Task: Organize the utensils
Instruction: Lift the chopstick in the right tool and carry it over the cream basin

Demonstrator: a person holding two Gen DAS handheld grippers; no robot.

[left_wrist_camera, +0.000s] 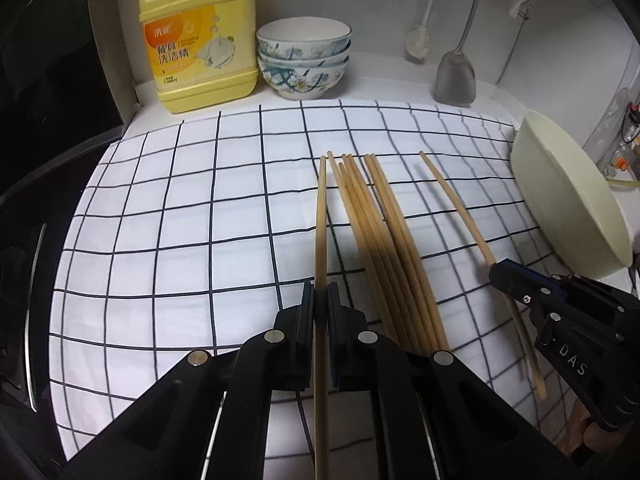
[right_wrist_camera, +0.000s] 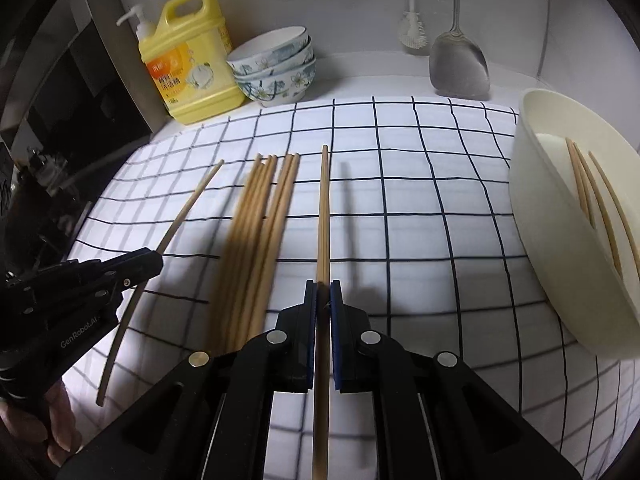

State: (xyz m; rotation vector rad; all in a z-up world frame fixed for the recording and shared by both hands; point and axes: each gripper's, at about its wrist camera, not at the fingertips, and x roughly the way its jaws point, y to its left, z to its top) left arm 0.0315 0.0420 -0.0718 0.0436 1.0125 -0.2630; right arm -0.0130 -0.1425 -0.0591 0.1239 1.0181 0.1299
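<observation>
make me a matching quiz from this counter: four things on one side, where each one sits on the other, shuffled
Things:
1. detergent jug
2. stacked bowls
3. cream tub
4. loose chopsticks

Places:
A. on the checked cloth, between the two held chopsticks
B. right edge, holding a few chopsticks
C. back left corner
D. at the back, just right of the jug

Pairs: 1-C, 2-D, 3-B, 4-A

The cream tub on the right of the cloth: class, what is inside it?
In the right wrist view the cream tub holds three chopsticks leaning inside. Its near wall hides their lower ends and the bottom, so anything else down there cannot be seen.
</observation>
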